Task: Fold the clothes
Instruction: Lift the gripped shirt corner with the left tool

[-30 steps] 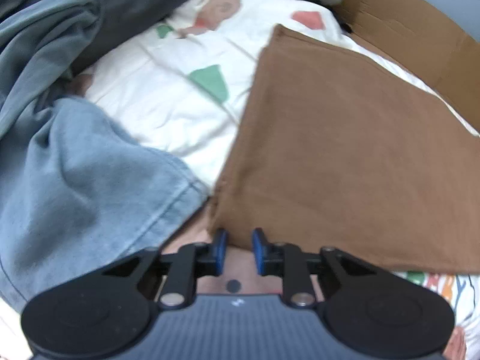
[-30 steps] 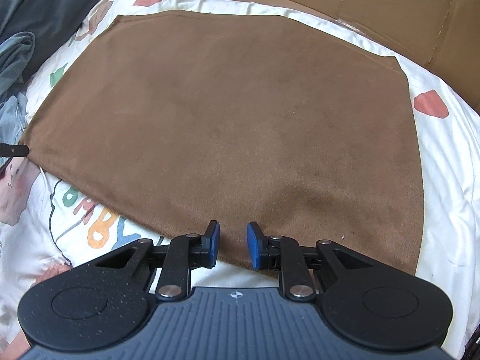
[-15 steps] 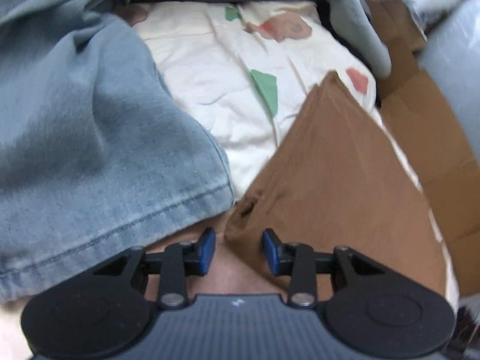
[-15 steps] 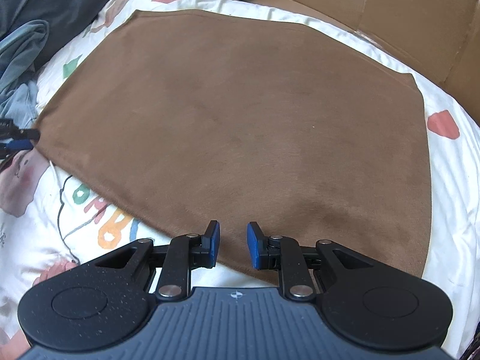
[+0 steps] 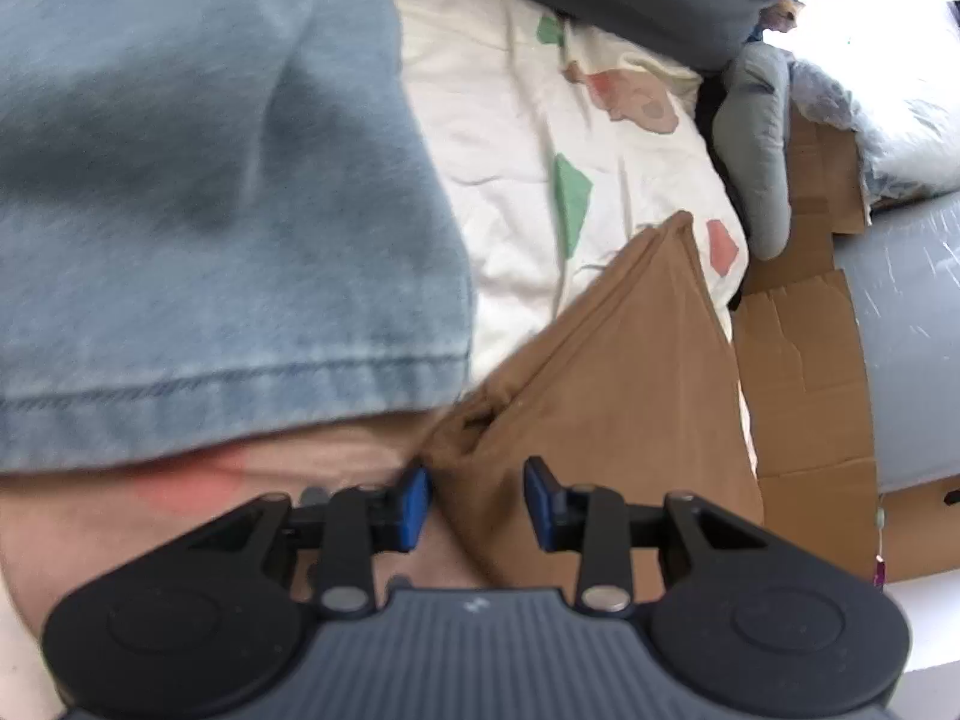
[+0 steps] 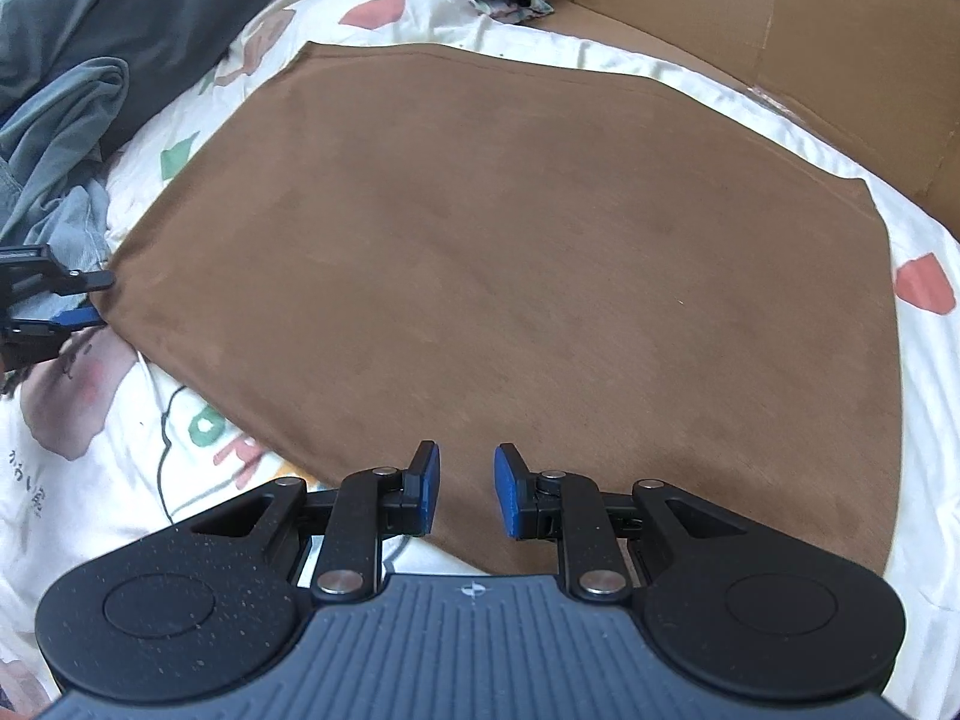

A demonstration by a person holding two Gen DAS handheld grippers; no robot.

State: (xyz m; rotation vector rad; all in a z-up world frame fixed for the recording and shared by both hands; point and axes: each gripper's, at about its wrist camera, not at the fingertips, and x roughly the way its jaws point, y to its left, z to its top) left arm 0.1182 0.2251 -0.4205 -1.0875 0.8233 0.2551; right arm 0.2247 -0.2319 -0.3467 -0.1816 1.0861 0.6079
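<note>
A brown cloth (image 6: 510, 240) lies spread flat on a white patterned bedsheet (image 6: 90, 480). My right gripper (image 6: 467, 492) hovers over the cloth's near edge, its jaws apart and not pinching the fabric. My left gripper (image 5: 477, 495) is at the cloth's left corner, jaws apart. The slightly bunched corner of the brown cloth (image 5: 630, 372) sits between its pads, which do not press on it. In the right wrist view the left gripper (image 6: 99, 298) shows at the far left edge, turned on its side at that corner.
A blue denim garment (image 5: 210, 210) lies right beside the left gripper, its hem close to the corner. Dark grey and grey-blue clothes (image 6: 90, 12) are piled at the back left. Cardboard sheets (image 6: 780, 18) border the bed behind and to the right.
The left gripper has rolled on its side, widened its jaws and closed in on the brown cloth's corner. The right gripper has stayed almost still over the near edge.
</note>
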